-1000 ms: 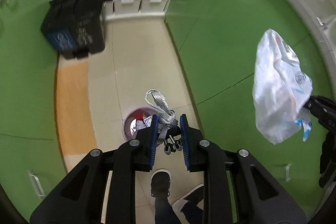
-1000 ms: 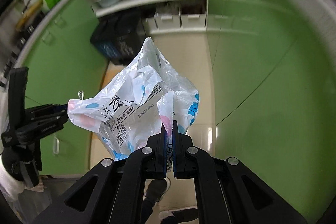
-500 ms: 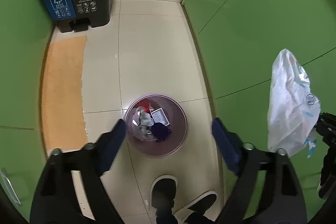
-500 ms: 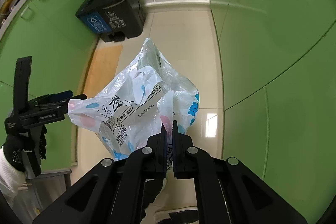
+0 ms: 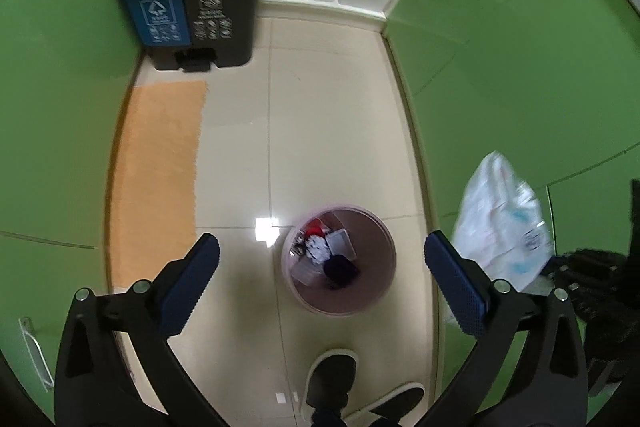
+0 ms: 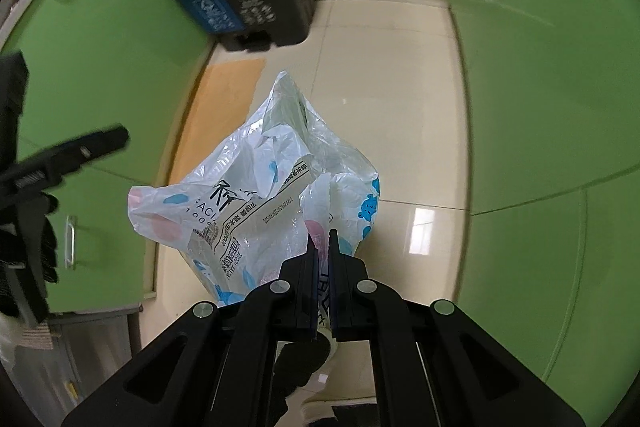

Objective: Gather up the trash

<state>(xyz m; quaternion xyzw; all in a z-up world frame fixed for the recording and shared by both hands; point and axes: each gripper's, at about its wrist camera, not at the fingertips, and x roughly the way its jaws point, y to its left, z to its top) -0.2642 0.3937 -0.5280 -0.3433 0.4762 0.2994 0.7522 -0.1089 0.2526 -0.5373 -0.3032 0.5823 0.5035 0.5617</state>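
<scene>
**Hovering over the bin with one load pinched and one pair of jaws free**

Pointing steeply down at the floor [image 5: 332, 107], with the left gripper [image 5: 320, 242] centred above the small pink bin [image 5: 360, 301]. Jaws just opened out to their widest, and nothing between the blue pads now. Framing the bin mouth that way reads as a drop position (straight above, so whatever leaves the pads lands inside and not on the tiles). Already part full: red scraps, a clear box and something dark purple lying in the bottom.

Pinching the white plastic bag [image 6: 256, 195] with the right gripper [image 6: 323, 239], jaws narrowed to a slit on a fold at the bag's lower edge. Hanging free in the air, crumpled and puffed out beyond the pads, printed with blue and pink blotches and a paper label. Held by so little film probably because thin plastic bunches easily and needs no wide grip. Sitting at 3 o'clock from the bin in the left wrist view, near it but not over it, so likely next for the same opening.

Standing close at 6 o'clock of the bin: a dark shoe [image 5: 332, 375]. Parked well apart at 11 o'clock: a black pedal bin [image 5: 208, 7] with a blue recycling panel. Lying at 9 o'clock: an orange mat [image 5: 156, 167].
</scene>
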